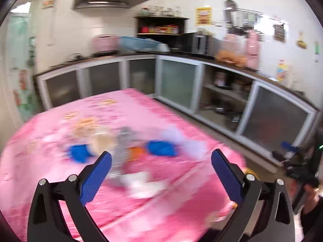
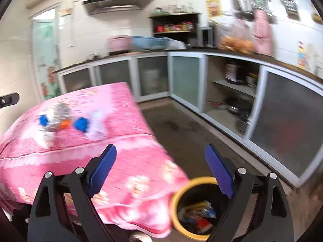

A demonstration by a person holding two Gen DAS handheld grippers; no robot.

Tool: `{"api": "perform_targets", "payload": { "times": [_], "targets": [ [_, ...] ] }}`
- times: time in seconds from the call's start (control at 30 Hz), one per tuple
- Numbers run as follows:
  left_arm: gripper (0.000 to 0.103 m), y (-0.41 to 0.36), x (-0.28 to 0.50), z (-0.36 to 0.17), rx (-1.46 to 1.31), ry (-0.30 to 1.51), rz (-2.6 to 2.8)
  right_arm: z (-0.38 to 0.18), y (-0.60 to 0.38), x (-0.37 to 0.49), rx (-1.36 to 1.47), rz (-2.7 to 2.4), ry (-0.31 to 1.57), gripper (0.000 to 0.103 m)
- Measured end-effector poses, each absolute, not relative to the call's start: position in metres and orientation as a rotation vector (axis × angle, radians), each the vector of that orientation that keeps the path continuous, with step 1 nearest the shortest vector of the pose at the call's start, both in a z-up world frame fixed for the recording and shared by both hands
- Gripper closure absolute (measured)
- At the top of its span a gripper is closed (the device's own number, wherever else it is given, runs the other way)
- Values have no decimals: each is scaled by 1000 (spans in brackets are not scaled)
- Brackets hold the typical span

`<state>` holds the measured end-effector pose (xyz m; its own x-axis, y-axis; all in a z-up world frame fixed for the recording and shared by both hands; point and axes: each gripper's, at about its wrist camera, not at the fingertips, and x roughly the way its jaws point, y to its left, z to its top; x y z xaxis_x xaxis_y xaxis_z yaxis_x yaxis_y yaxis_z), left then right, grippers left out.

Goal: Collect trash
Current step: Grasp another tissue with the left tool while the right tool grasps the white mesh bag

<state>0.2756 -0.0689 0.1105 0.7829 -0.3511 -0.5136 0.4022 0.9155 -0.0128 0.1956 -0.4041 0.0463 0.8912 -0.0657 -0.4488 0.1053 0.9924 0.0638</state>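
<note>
Blurred trash lies on the pink tablecloth (image 1: 50,161): two blue pieces (image 1: 79,152) (image 1: 161,148), a grey crumpled piece (image 1: 125,139), an orange bit (image 1: 137,152), white paper (image 1: 141,181) and a pale lilac wad (image 1: 187,143). My left gripper (image 1: 161,161) is open and empty, just short of the pile. My right gripper (image 2: 160,155) is open and empty, above the table's corner and a yellow-rimmed black bin (image 2: 175,207) holding wrappers (image 2: 197,213). The pile shows far left in the right wrist view (image 2: 62,123).
The pink table (image 2: 131,171) has its corner beside the bin on the brown floor (image 2: 181,129). Kitchen cabinets (image 2: 181,76) with glass doors run along the back and right, with an open shelf (image 2: 232,92). The other gripper's handle shows at the left wrist view's right edge (image 1: 298,161).
</note>
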Motion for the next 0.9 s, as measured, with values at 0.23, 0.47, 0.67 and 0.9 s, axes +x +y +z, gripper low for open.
{"api": "perform_targets", "payload": {
  "times": [0.23,0.47,0.67,0.9],
  "targets": [
    [8,7,284,93,94,619,-294,43,-341,244,28,70,493,11],
    [8,-16,273,56,115,665,-378,34,-313,287,-36,120,549,11],
    [8,-48,298,41,73,728,-427,30,-305,314,-54,145,602,11],
    [8,-70,323,23,55,820,-408,17,-301,342,-78,167,645,11]
  ]
}}
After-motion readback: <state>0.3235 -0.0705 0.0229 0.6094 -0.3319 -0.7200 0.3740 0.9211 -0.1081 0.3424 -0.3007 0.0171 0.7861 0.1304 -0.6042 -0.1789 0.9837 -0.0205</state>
